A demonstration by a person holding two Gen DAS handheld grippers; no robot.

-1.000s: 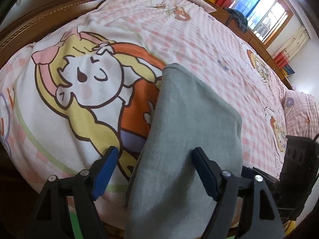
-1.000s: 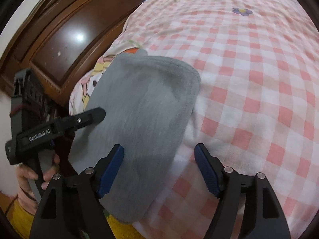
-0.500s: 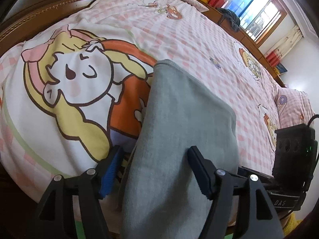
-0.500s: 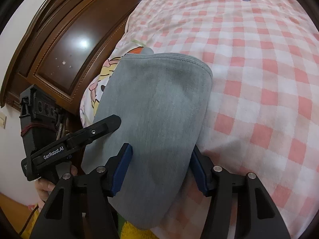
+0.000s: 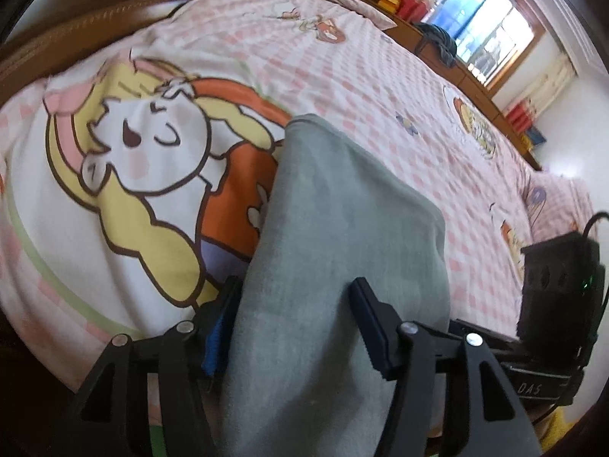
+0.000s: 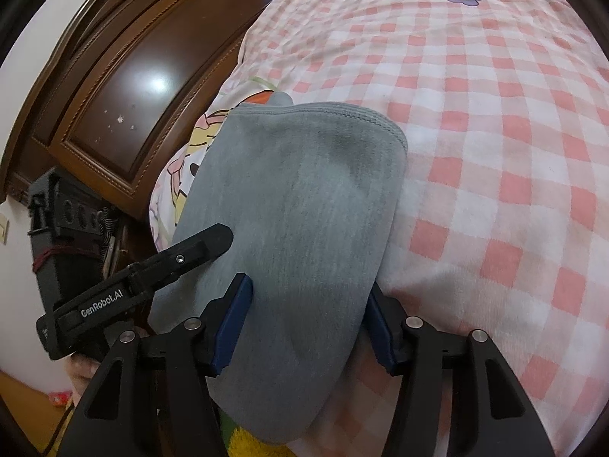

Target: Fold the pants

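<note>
Two fisheye views look along hand-held tongs toward a bed covered by a pink checked sheet (image 6: 495, 114) with a cartoon girl printed near the foot. Grey pants (image 5: 335, 259), already folded into a narrow, thick bundle, lie on the sheet at the near edge, their far hem toward 12 o'clock and the near end draping off the bed toward 6 o'clock. The left tongs (image 5: 291, 323) straddle the bundle's near end, prongs spread to either side; whether they pinch the cloth I cannot tell. The right tongs (image 6: 304, 323) likewise sit with a prong at each side of the pants, gap still wide, grip unclear. A wooden footboard (image 6: 114, 87) stands at 10 o'clock. The folding looks well advanced; at least one more fold, bringing the hanging end over, seems to remain
</note>
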